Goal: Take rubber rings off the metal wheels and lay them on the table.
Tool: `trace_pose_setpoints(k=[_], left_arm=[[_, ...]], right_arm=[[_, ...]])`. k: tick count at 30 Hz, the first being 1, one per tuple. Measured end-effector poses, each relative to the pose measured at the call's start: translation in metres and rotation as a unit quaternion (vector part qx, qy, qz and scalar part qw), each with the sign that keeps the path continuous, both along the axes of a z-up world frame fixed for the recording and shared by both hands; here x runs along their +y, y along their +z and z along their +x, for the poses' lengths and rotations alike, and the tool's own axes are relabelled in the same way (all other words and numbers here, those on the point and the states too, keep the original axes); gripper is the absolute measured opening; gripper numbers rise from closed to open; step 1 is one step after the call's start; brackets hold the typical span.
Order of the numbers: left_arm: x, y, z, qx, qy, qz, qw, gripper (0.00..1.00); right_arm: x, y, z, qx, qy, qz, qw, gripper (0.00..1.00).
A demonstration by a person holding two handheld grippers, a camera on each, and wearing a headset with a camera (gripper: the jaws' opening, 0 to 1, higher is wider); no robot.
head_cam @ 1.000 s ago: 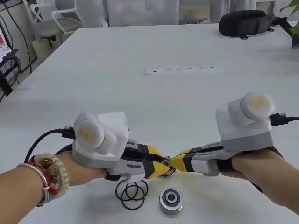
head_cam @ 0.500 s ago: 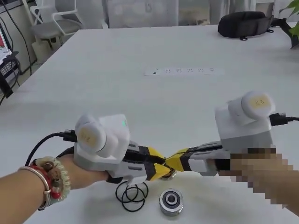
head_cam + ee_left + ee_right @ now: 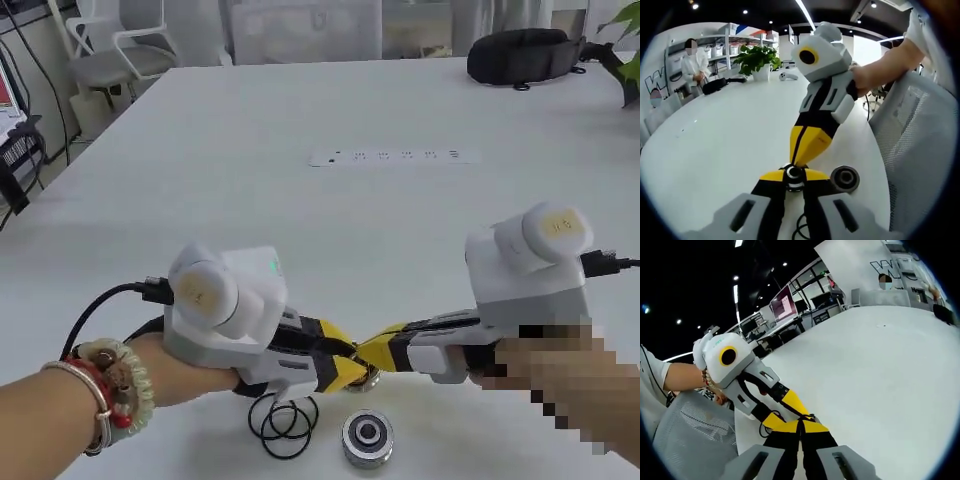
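Note:
My left gripper (image 3: 352, 368) (image 3: 792, 174) is shut on a small metal wheel (image 3: 793, 180) held just above the white table (image 3: 300, 230). My right gripper (image 3: 373, 358) (image 3: 801, 421) meets it tip to tip, its yellow jaws closed to a point at the wheel's rim, where they pinch a black rubber ring that barely shows. A second metal wheel (image 3: 367, 437) (image 3: 845, 178) lies flat on the table below the tips. Several loose black rubber rings (image 3: 283, 420) lie overlapping beside it, under the left gripper.
A white power strip (image 3: 395, 156) lies mid-table. A black bag (image 3: 520, 50) rests at the far right corner, and a white chair (image 3: 120, 50) stands beyond the far left edge. A mesh chair back (image 3: 920, 145) is close behind the near edge.

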State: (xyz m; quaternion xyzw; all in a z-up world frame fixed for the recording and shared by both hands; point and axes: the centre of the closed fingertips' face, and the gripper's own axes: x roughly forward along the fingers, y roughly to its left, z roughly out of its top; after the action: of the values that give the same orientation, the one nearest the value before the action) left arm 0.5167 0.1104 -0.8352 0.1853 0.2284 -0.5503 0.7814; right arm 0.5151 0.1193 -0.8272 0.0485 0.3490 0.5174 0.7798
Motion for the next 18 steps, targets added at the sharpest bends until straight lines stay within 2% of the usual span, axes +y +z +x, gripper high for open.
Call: trace_pose_setpoints(k=[1,4,8,11,14,18], left_arm=[[0.000,0.000,0.000,0.004,0.002,0.002,1.0000,0.08],[0.003,0.001,-0.002,0.004,-0.004,0.014,0.9999,0.09],[0.007,0.005,-0.007,0.007,-0.012,0.017,0.9998,0.11],[0.009,0.012,-0.012,0.013,-0.018,0.012,0.9997,0.18],[0.011,0.021,-0.015,0.007,-0.020,0.006,0.9998,0.25],[0.013,0.035,-0.018,0.003,-0.024,-0.007,0.9997,0.26]], right_arm=[[-0.001,-0.001,0.000,-0.003,-0.001,-0.002,1.0000,0.00],[-0.004,-0.005,0.001,-0.002,-0.003,-0.013,0.9999,0.00],[-0.002,-0.005,0.000,0.000,-0.002,-0.012,0.9999,0.00],[-0.001,-0.005,-0.001,-0.001,0.000,-0.012,0.9999,0.00],[0.000,-0.005,-0.003,0.000,0.003,-0.014,0.9999,0.00],[-0.002,-0.004,-0.003,-0.004,0.003,-0.016,0.9999,0.00]])
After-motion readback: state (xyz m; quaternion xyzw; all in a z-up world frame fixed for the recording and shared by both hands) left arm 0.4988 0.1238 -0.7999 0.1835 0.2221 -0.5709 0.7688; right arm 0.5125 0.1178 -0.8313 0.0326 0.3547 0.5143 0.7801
